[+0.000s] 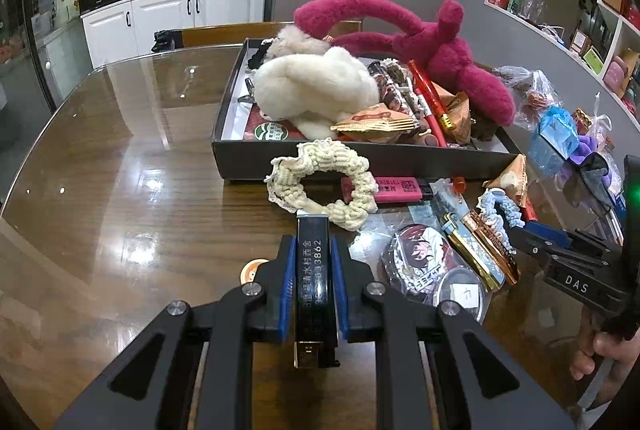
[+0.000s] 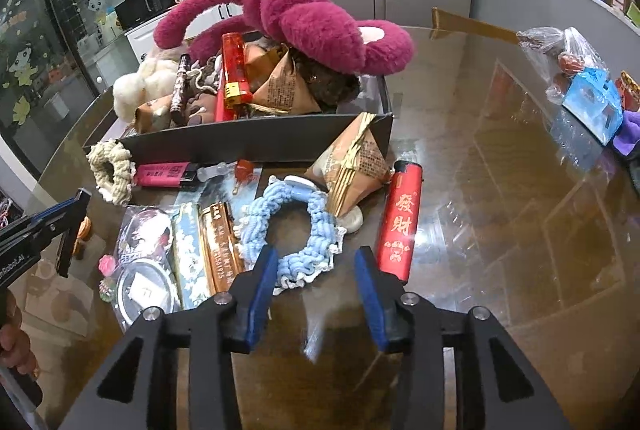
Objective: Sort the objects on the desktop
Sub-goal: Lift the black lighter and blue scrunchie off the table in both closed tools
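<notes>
Knitted blue scrunchie [image 2: 298, 230], glossy wooden table [image 2: 500, 190]

Half-seen things on the cluttered table

The black lighter [image 1: 313, 270] shows only its printed side and brass end, its flanks covered by the blue pads [image 1: 285, 304]; the cream scrunchie [image 1: 320, 186] hides the near end of the pink lighter [image 1: 396, 189]; the dark box [image 1: 360, 158] keeps most of its floor buried under plush and packets; a pale blue blur [image 2: 316, 340] hangs between the right-hand fingers, too smeared to name; the person's hand [image 1: 608, 354] is cut off by the frame's edge, as is the other hand [image 2: 14, 346]; the clear bags [image 2: 568, 62] at the far side blur their contents; small print on the gold-wrapped packet [image 2: 352, 170] is unreadable
</notes>
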The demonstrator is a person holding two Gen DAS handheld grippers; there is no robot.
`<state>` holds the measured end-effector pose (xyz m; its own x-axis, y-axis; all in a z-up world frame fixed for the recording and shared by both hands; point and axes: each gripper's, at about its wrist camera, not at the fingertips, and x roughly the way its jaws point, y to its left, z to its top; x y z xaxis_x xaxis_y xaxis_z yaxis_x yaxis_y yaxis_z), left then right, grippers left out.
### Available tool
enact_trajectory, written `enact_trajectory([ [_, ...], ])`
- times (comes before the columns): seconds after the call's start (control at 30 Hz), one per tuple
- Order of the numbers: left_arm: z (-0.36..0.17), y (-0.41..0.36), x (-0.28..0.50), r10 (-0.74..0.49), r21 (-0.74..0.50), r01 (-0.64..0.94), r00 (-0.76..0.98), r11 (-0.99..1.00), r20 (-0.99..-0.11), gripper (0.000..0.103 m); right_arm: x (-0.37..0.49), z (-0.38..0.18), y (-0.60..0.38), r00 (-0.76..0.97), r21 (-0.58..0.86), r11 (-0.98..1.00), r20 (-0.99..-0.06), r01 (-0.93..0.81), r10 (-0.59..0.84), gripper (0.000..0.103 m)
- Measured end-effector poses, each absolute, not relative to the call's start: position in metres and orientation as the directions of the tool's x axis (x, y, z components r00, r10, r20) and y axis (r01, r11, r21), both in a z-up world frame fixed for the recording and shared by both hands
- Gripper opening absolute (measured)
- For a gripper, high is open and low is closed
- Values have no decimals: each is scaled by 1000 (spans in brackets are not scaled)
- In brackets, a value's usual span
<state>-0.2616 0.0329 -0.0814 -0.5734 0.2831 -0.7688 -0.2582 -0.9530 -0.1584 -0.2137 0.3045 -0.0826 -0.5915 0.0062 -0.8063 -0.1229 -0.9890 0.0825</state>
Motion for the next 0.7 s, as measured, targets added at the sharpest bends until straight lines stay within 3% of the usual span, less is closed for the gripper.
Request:
enact_trajectory([
  [0.07,-82,33,-262,280,-157,-255,-574,-954,-769,18,-215,-83,302,-586,65,-990,-810,-125,20,36],
  [0.1,-82,33,-261,283,-158,-257,-575,-953,-768,18,-216,-82,300,-584,70,-991,-812,-115,11,21],
  [0.13,-81,32,-261,284,-161,-257,-575,-953,-767,18,-216,-82,297,-581,89,-991,-814,-97,-16,15],
  [0.2,-81,33,-261,288,-163,-260,-576,-952,-765,18,-216,-81,291,-580,54,-995,-815,-86,6,11],
  [0.7,-75,37,-258,302,-166,-276,-582,-947,-755,18,-205,-58,295,-629,114,-990,-776,-86,-35,10],
])
